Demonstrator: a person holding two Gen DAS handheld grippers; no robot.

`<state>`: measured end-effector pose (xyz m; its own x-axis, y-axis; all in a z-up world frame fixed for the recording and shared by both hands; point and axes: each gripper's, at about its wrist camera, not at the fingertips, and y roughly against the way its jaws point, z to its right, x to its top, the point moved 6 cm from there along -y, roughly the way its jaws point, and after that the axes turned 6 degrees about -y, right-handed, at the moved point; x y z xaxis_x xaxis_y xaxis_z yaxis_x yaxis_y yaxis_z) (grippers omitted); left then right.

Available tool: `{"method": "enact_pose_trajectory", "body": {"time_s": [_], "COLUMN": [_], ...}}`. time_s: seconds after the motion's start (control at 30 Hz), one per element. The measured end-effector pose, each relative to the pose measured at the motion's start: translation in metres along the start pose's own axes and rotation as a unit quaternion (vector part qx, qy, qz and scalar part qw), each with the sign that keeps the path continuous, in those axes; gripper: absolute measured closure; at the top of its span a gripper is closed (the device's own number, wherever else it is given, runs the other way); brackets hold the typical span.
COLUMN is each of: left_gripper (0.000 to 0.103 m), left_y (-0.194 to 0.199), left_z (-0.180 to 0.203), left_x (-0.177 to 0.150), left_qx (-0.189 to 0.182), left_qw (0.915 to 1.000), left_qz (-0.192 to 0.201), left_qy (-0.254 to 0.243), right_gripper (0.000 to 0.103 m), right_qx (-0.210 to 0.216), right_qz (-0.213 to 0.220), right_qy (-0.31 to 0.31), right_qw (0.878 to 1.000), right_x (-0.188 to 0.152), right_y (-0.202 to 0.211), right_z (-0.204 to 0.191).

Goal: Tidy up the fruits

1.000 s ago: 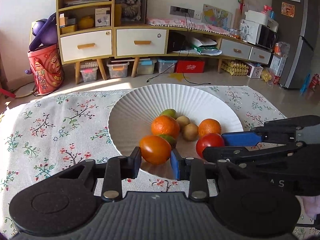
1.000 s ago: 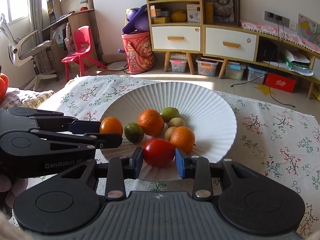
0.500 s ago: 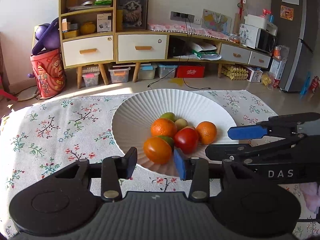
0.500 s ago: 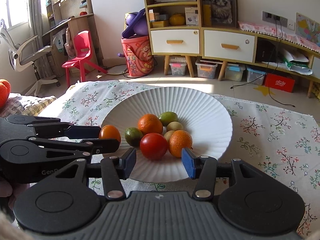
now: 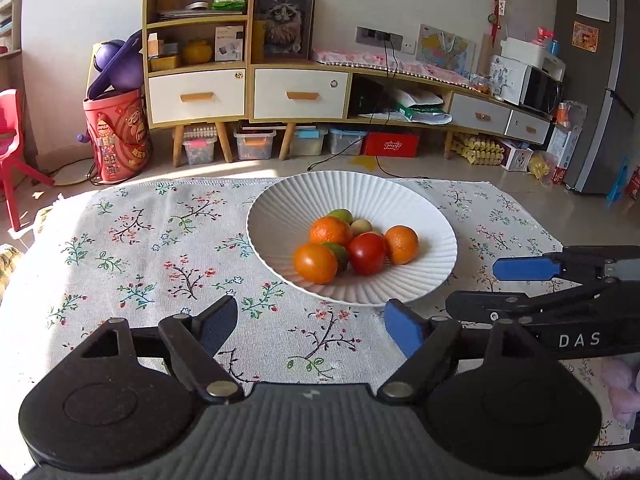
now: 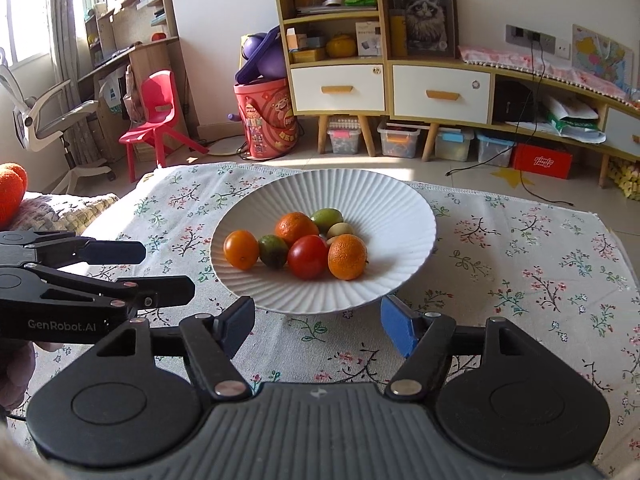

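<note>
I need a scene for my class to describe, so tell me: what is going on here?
A person holds a claw in each hand over a flowered tablecloth. Both the left claw and the right claw are open and hold nothing, just short of a white ribbed bowl. The fruit lies bunched in the bowl: two oranges, a red tomato, an orange tomato and a few green and pale fruits. No fruit shows on the cloth.
</note>
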<state>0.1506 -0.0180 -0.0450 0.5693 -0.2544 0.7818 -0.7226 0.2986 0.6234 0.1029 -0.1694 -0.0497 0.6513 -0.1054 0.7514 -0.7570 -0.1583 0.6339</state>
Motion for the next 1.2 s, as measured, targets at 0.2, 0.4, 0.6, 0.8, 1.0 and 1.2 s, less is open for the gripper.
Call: {"method": "enact_pose_trajectory", "body": {"time_s": [0.2, 0.4, 0.6, 0.8, 1.0, 1.2], "left_gripper": [0.013, 0.011, 0.011, 0.011, 0.011, 0.011], "left_y": [0.018, 0.035, 0.046, 0.054, 0.056, 0.055], "left_z": [0.002, 0.003, 0.005, 0.009, 0.011, 0.011], "left_x": [-0.008, -0.022, -0.032, -0.041, -0.042, -0.042], "left_qx": [0.026, 0.053, 0.077, 0.091, 0.093, 0.093], "left_qw": [0.9993, 0.9970, 0.9942, 0.9928, 0.9927, 0.9928], "left_qz": [-0.004, -0.023, -0.042, -0.049, -0.049, -0.048], "left_qy": [0.027, 0.052, 0.062, 0.060, 0.058, 0.058], "right_gripper": [0.025, 0.017, 0.007, 0.001, 0.001, 0.001], "right_qx": [-0.018, -0.060, -0.099, -0.104, -0.108, -0.110], "right_qz": [-0.013, -0.017, -0.002, 0.009, 0.014, 0.005], "right_qy": [-0.014, -0.034, -0.048, -0.056, -0.041, -0.032], "right_qw": [1.000, 0.997, 0.994, 0.993, 0.993, 0.993], "right_x": [-0.015, -0.023, -0.030, -0.030, -0.028, -0.032], "right_y": [0.012, 0.025, 0.042, 0.053, 0.049, 0.044], "right_z": [-0.002, 0.000, 0.000, -0.005, -0.009, -0.012]}}
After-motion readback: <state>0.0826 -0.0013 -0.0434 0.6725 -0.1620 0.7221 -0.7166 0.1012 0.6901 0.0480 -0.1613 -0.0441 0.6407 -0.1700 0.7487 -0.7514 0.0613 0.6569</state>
